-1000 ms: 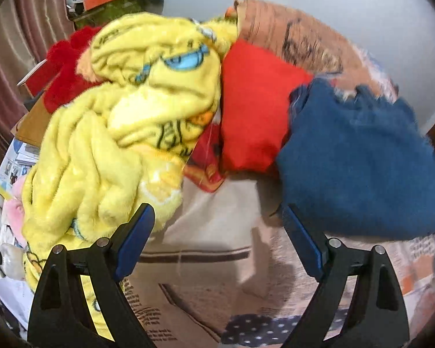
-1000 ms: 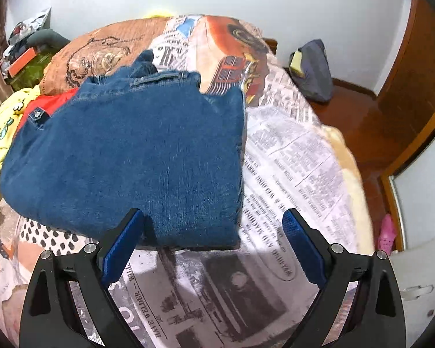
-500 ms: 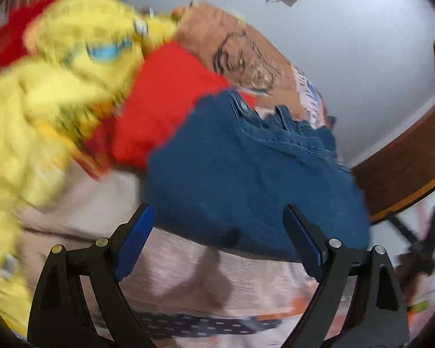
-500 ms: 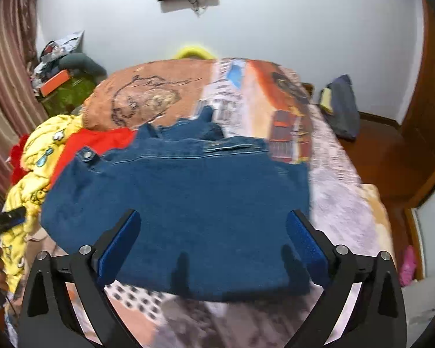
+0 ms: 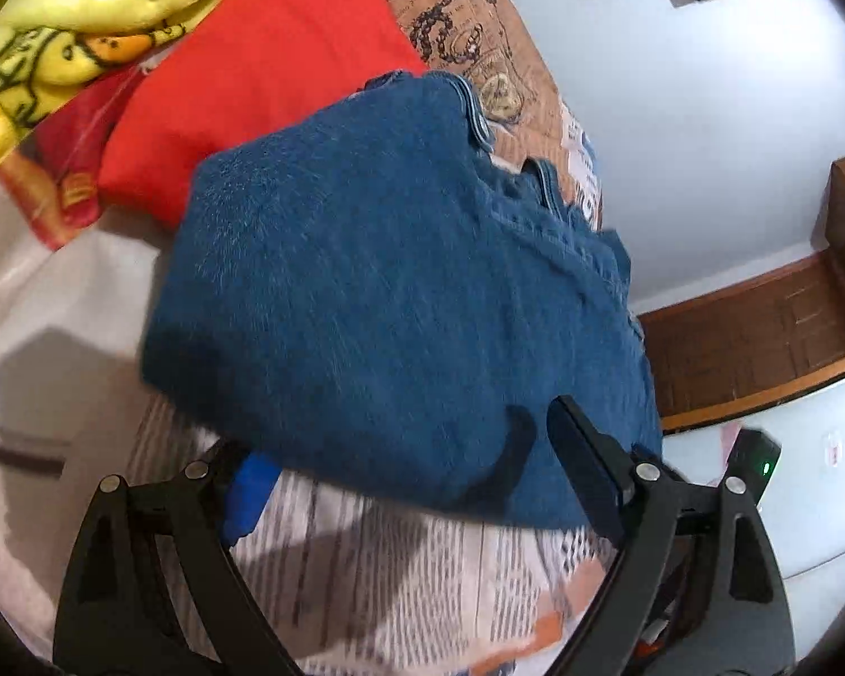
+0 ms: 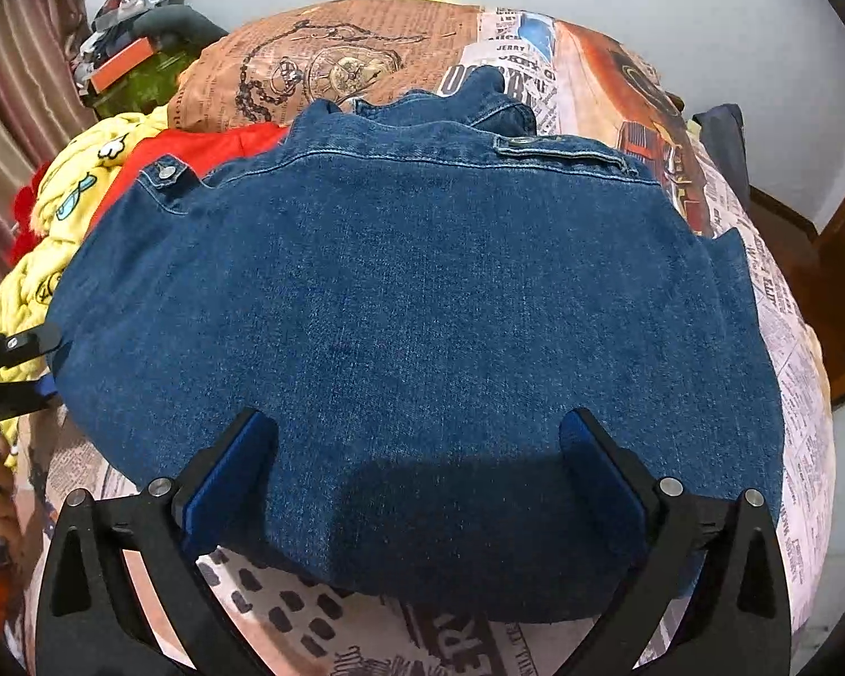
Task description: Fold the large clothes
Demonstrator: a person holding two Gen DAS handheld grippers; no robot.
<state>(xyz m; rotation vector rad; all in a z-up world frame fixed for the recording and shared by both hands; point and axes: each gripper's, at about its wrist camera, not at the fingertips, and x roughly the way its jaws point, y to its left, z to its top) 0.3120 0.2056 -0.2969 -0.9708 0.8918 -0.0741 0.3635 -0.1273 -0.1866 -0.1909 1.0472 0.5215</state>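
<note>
A folded blue denim garment lies on the newspaper-print bed cover; it also shows in the left wrist view. My right gripper is open, its fingers straddling the garment's near edge. My left gripper is open at the garment's left edge, one finger under the denim and the other above it. A red folded garment lies behind the denim.
A crumpled yellow cartoon blanket lies at the left with the red garment. A brown printed pillow is at the bed's head. Clutter is at the back left. A wooden door and dark bag are to the right.
Both grippers moved in on the denim garment, which now fills both views. The left gripper swung right, away from the yellow blanket, to the denim's edge.
</note>
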